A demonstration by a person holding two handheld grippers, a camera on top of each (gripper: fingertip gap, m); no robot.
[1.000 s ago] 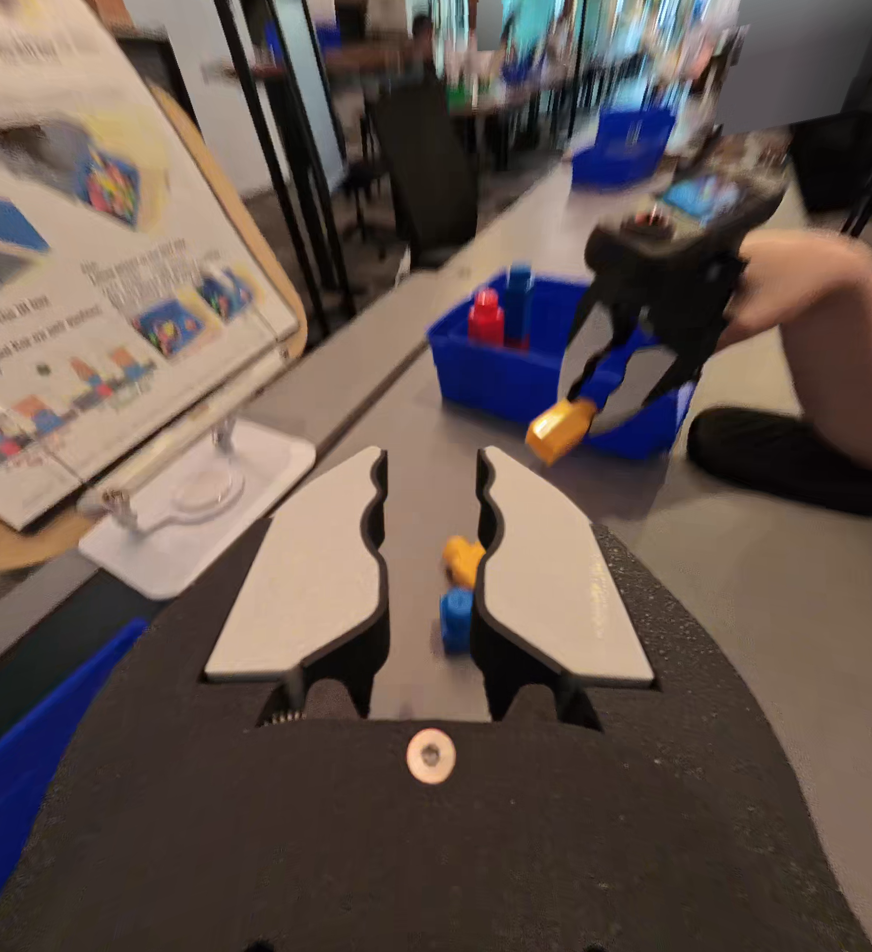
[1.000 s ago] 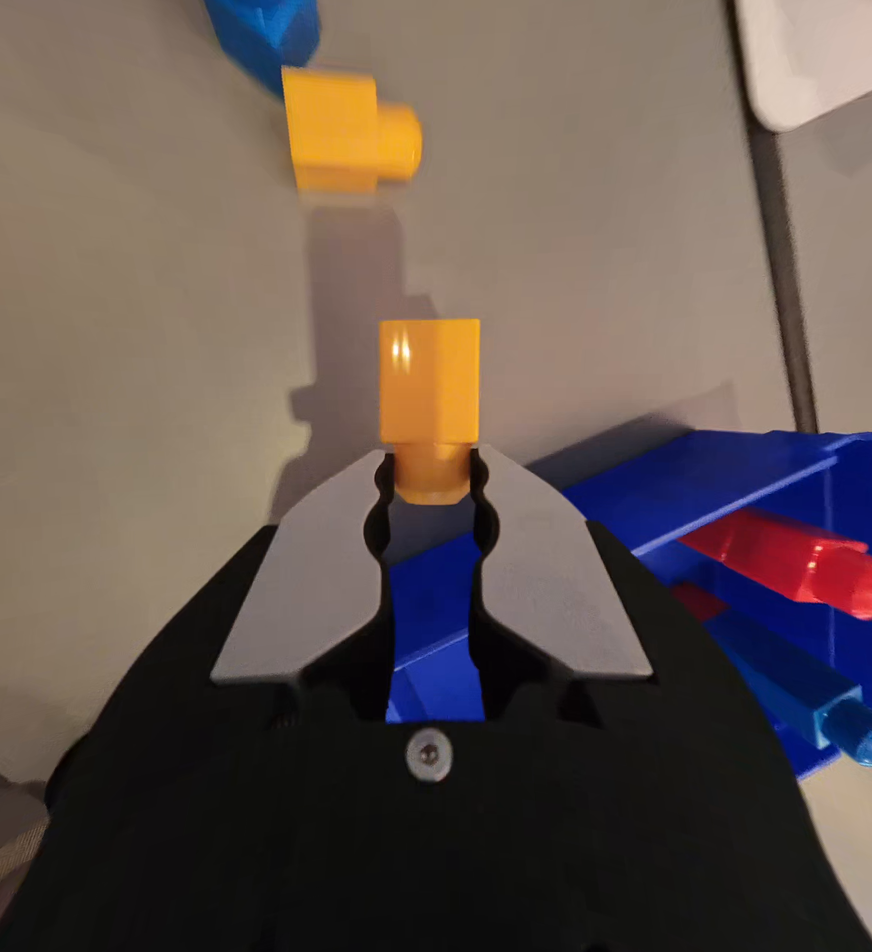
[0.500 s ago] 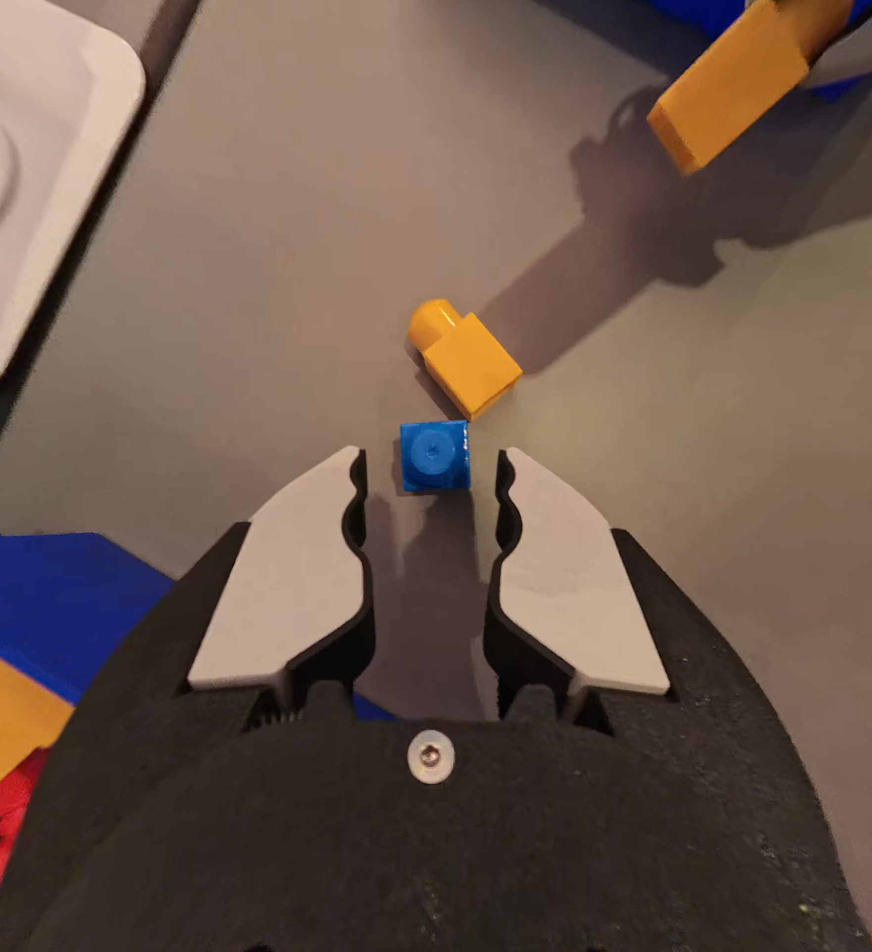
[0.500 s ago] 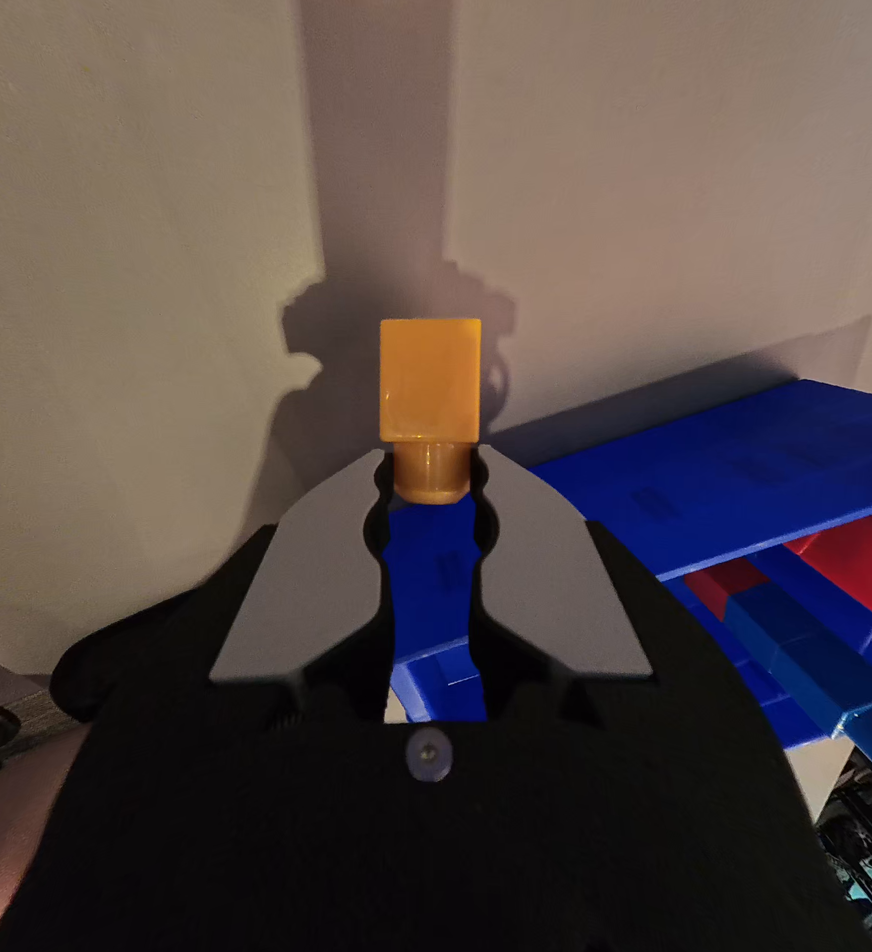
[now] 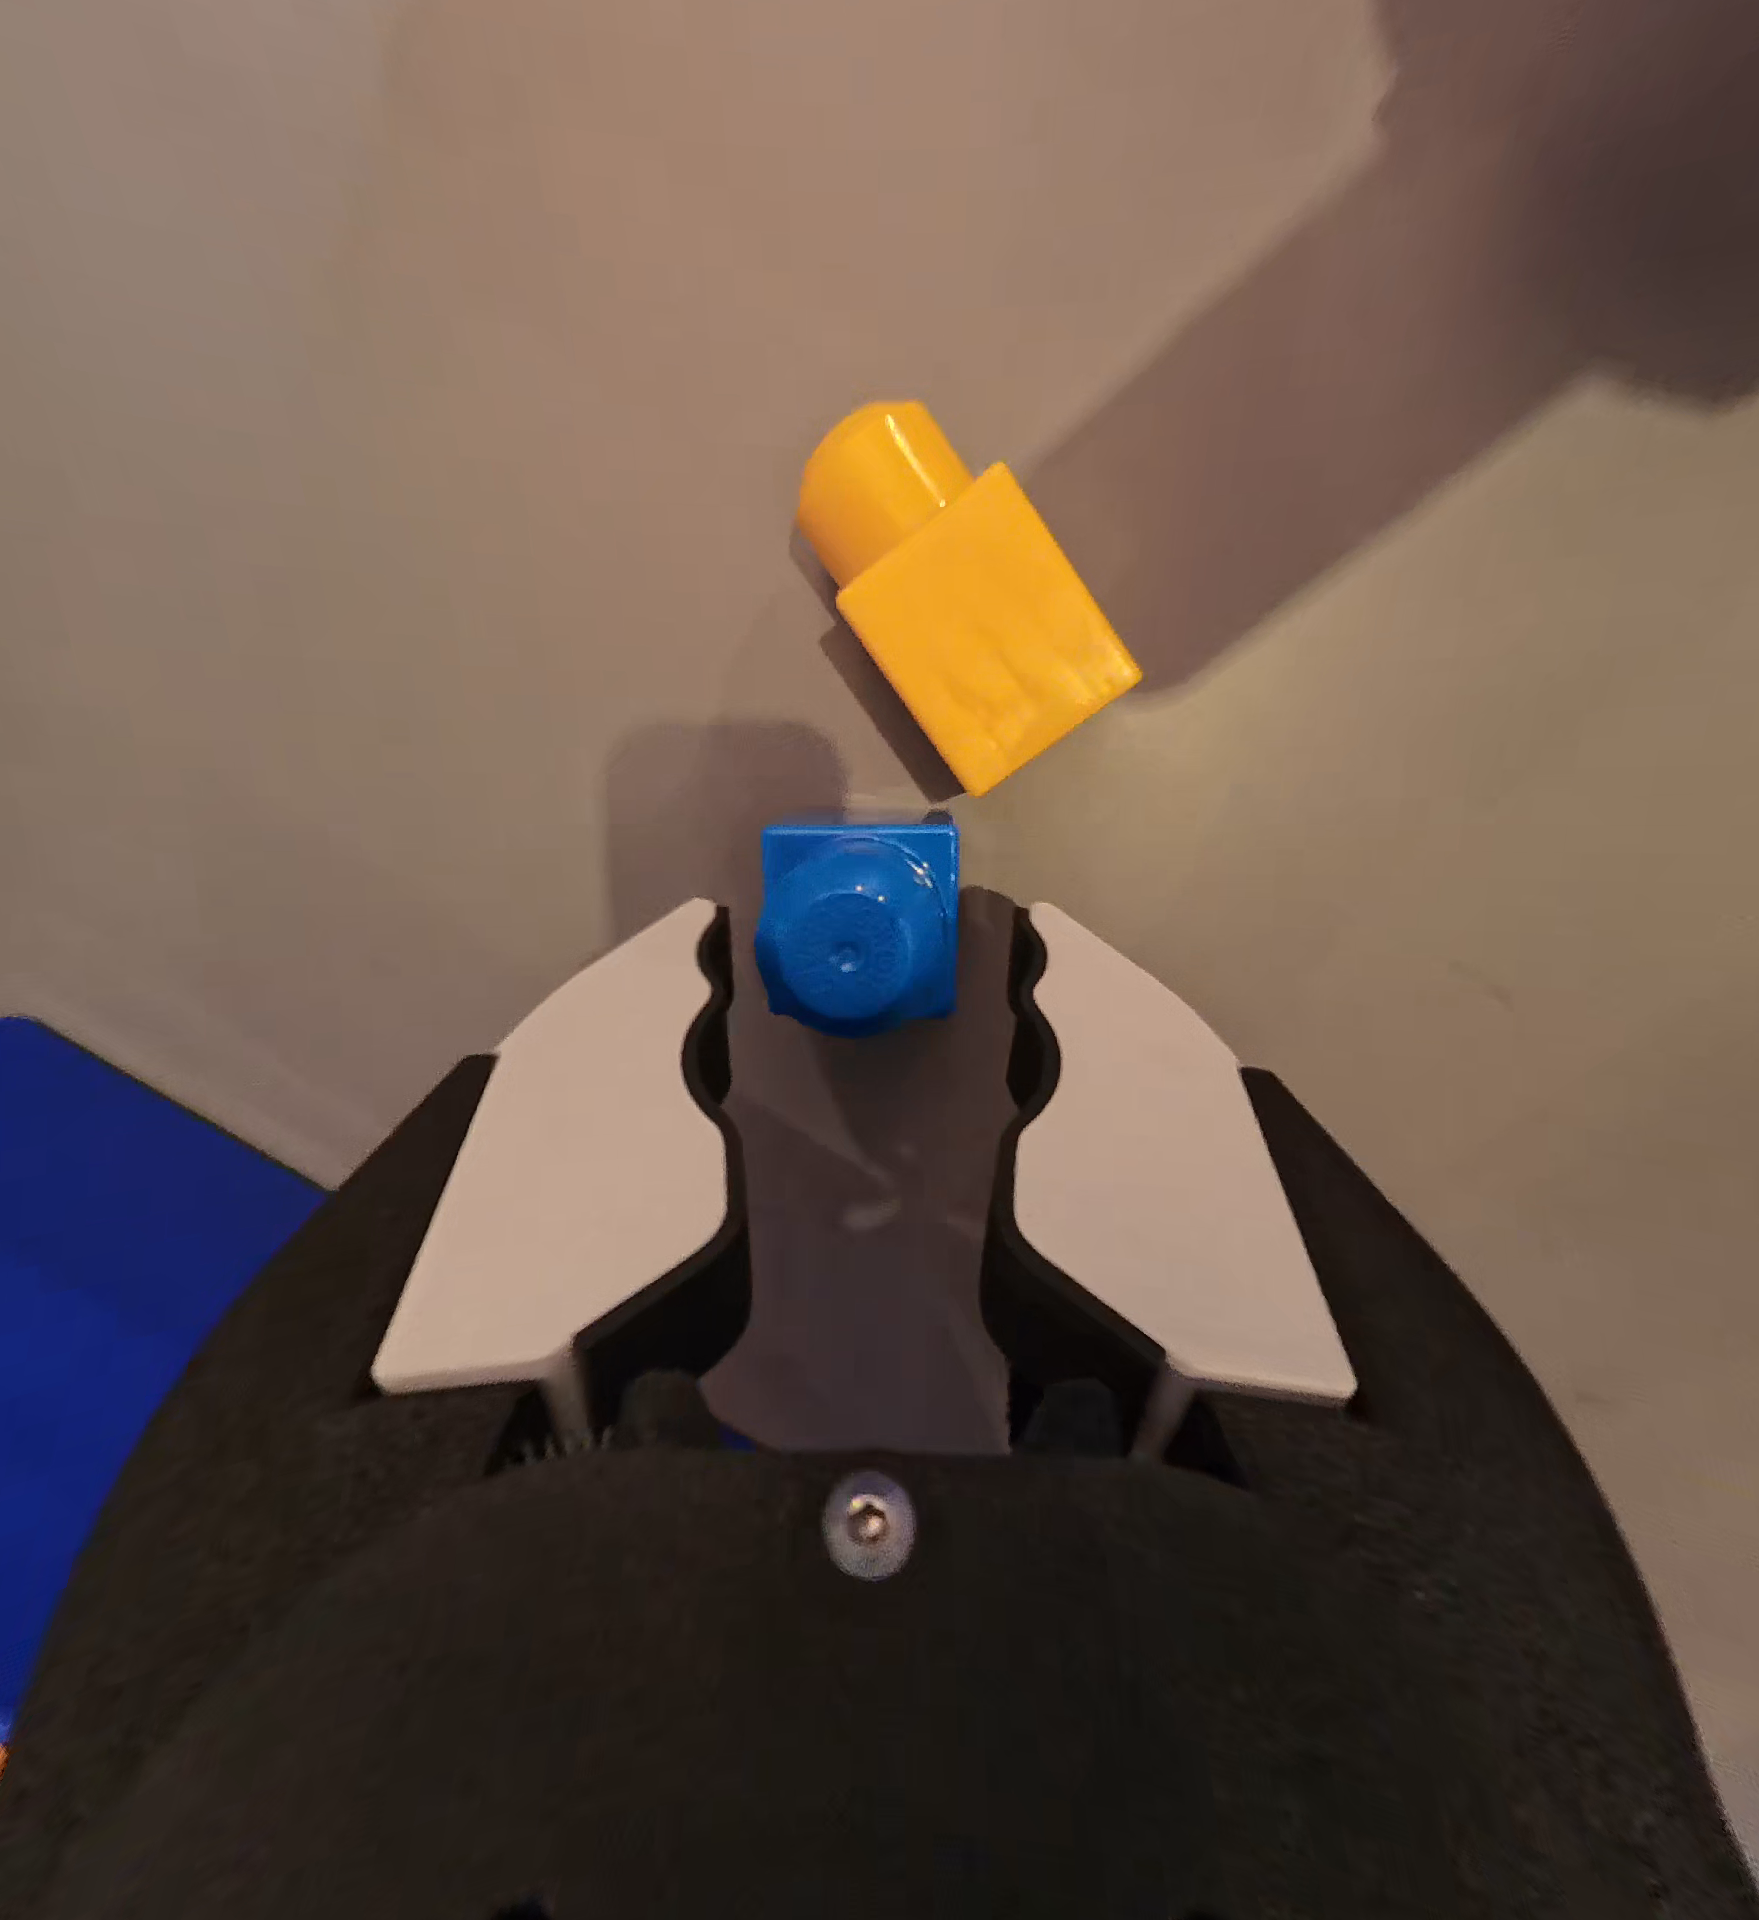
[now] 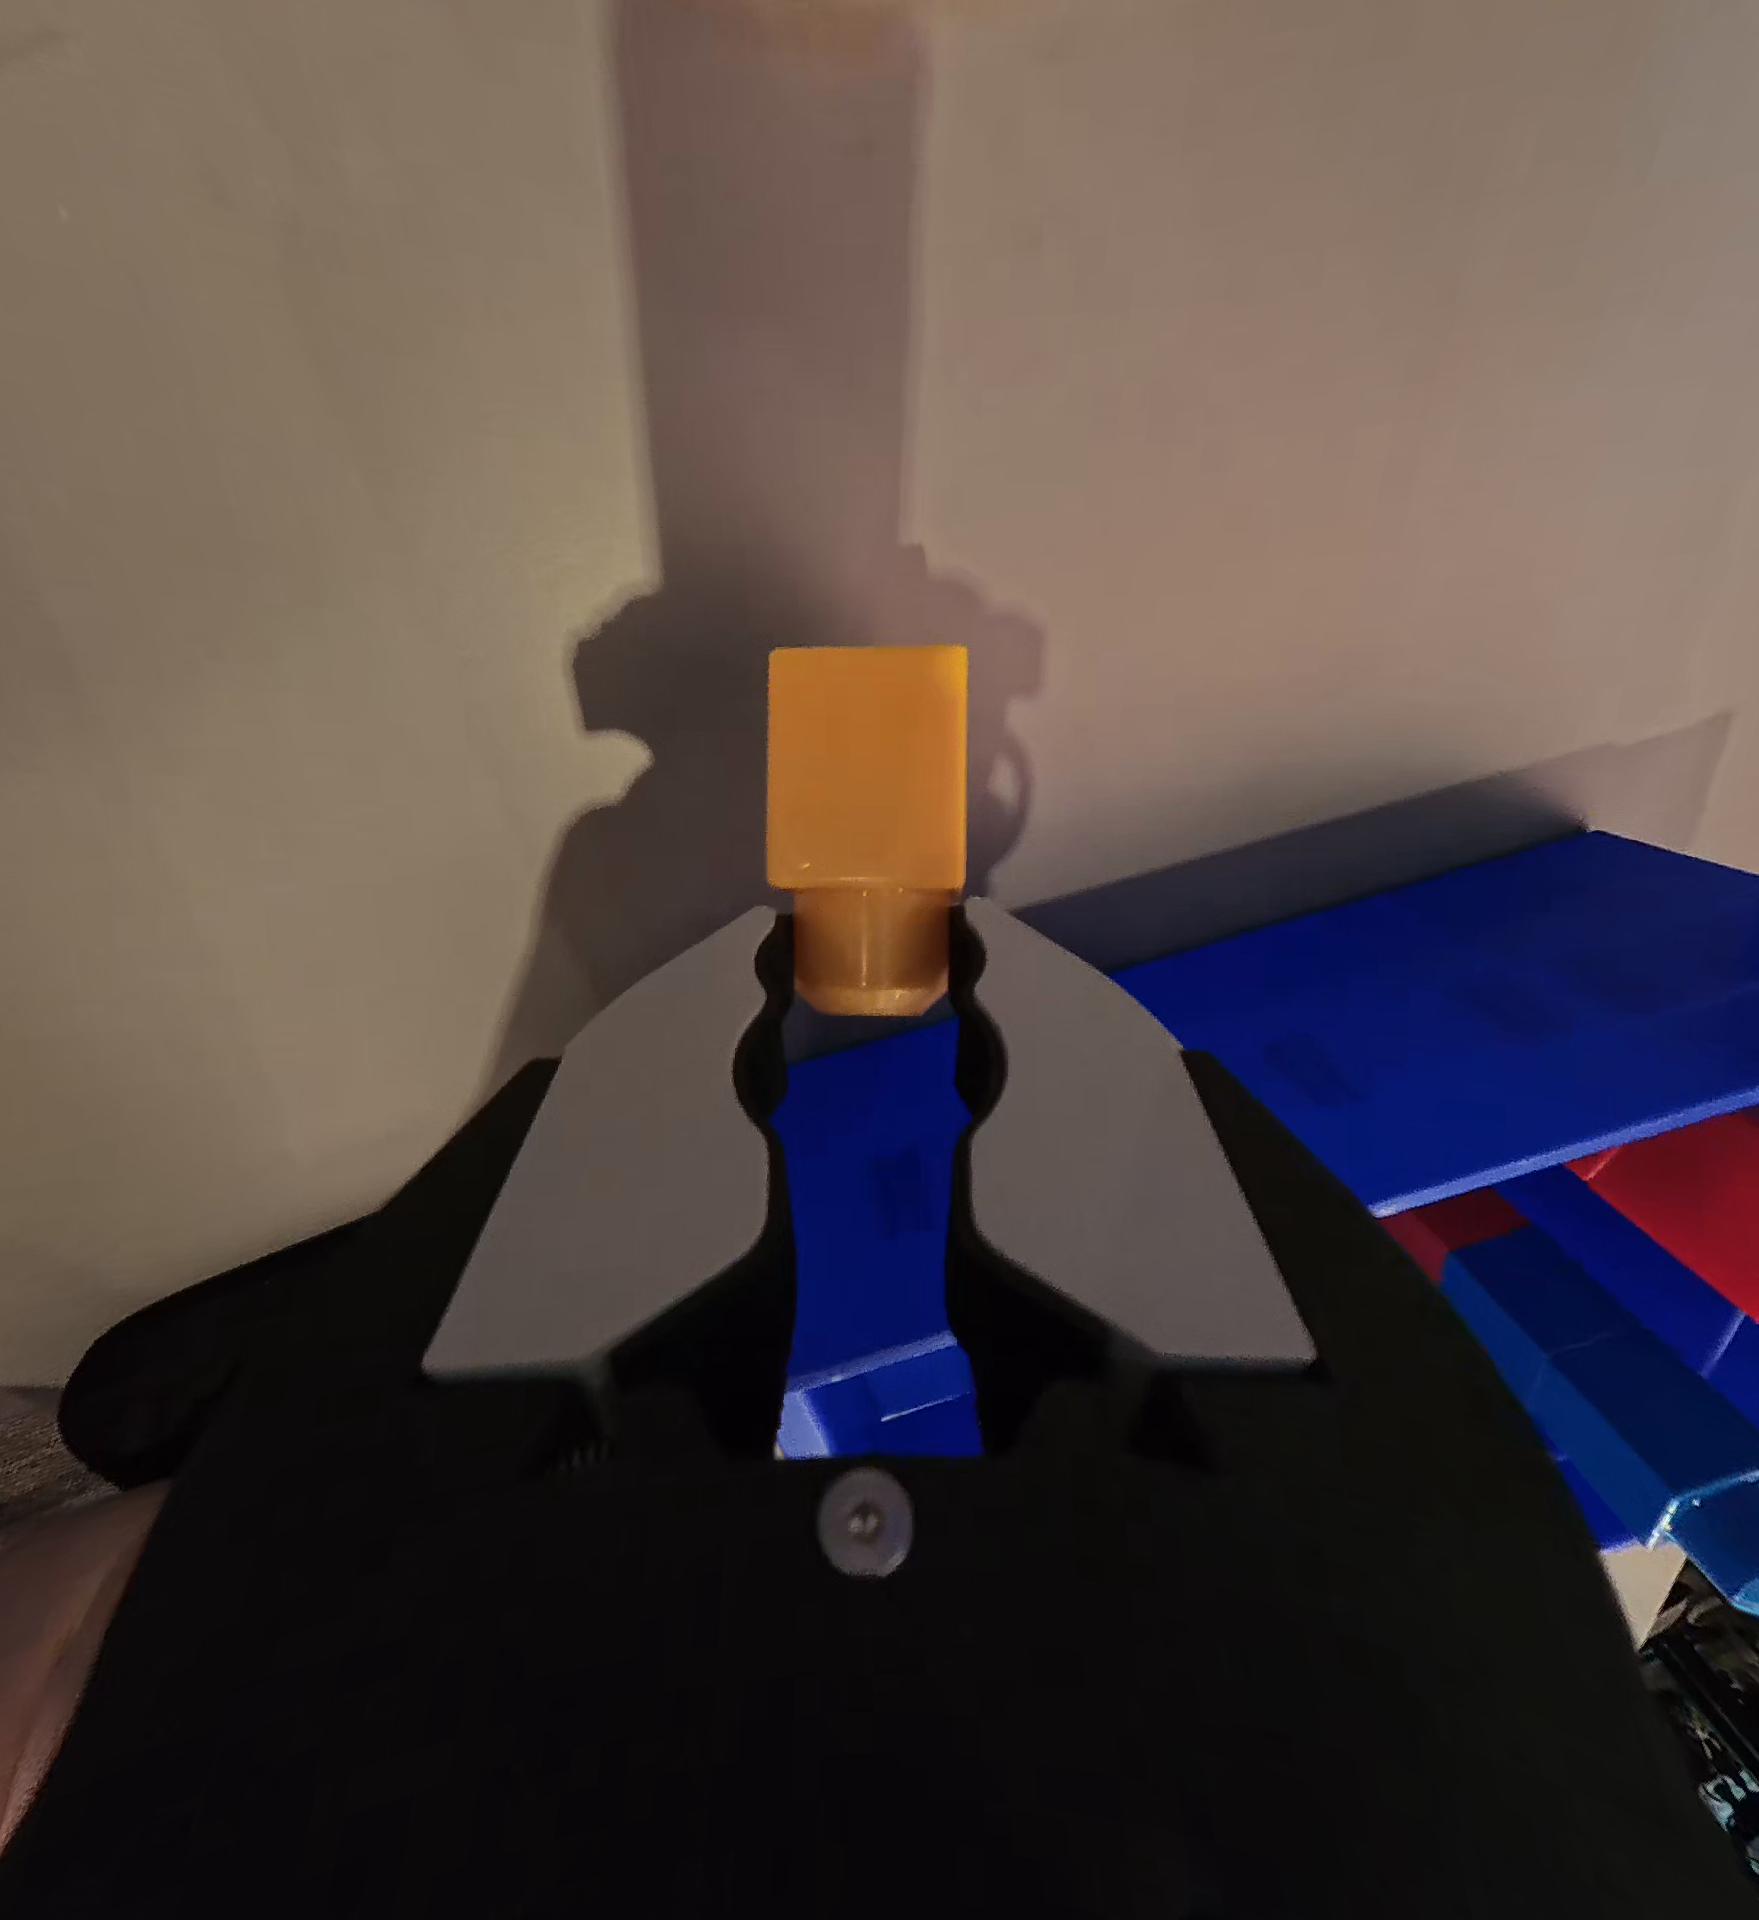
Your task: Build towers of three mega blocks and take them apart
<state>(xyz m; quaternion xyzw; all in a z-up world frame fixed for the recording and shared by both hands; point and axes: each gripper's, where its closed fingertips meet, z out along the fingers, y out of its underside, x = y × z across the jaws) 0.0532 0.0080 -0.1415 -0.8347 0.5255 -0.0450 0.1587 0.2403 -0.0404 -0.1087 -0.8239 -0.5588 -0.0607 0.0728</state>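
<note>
With our right gripper (image 6: 870,961) clamping an orange plastic block (image 6: 867,774) by its stud, we centre the open left gripper (image 5: 862,971) squarely around the upright blue plastic block (image 5: 857,925) on the grey tabletop (image 5: 335,520) before squeezing.

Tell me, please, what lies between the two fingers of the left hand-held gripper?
In the left wrist view, an upright blue block stands on the grey table between the open fingers, near their tips. Neither pad touches it.

A plain work table: smooth grey tabletop (image 5: 335,416), open blue plastic bins (image 6: 1477,1039) of red and blue toy blocks (what room surrounds it cannot be told).
</note>
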